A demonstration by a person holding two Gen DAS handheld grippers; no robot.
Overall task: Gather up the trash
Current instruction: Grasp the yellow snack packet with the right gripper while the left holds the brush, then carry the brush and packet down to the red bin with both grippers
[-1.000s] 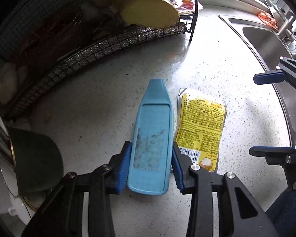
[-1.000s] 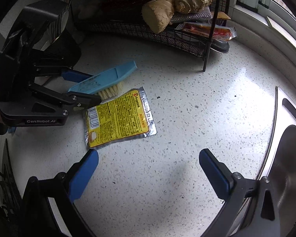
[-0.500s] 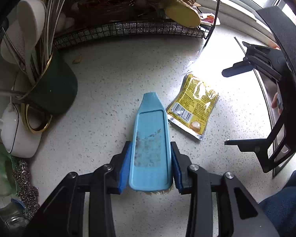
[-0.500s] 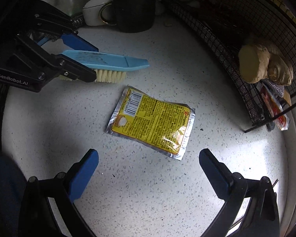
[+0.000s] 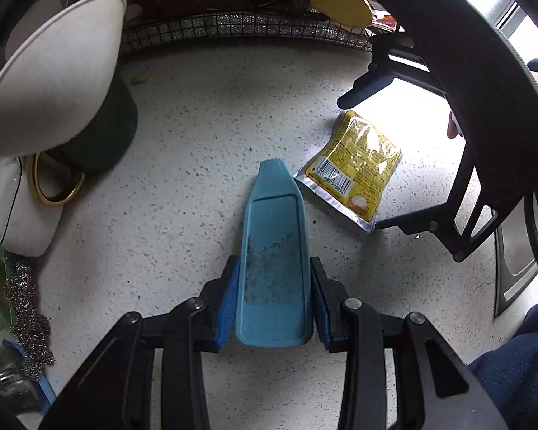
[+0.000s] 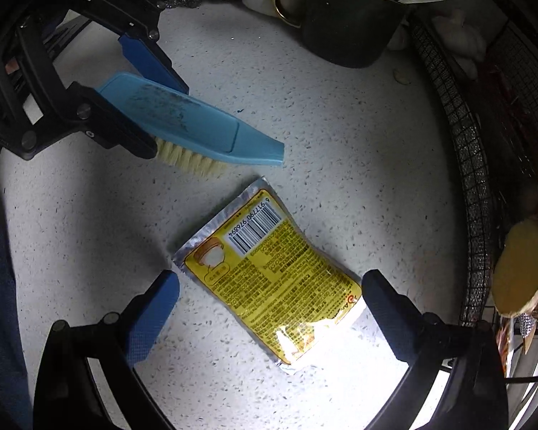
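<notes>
The left gripper [image 5: 274,302] pinched a light blue plastic scrubbing brush [image 5: 274,251] by its back end, its 2 blue pads pressed against the brush's sides, the pale bristles facing down toward the white speckled countertop [image 5: 183,186]. The brush's tapered tip pointed toward a flat yellow foil sachet [image 6: 272,279] with silver edges and a barcode, which lay on the countertop just beside that tip without touching it. The right gripper [image 6: 269,299] pointed down over the sachet with its jaws spread wide, 1 finger near each end of the packet, neither pad pressing on it. Behind the brush stood a dark green mug with a gold handle [image 5: 97,139], holding a white ladle [image 5: 53,82], next to a black wire rack [image 5: 247,28] carrying ginger root [image 5: 340,7].
</notes>
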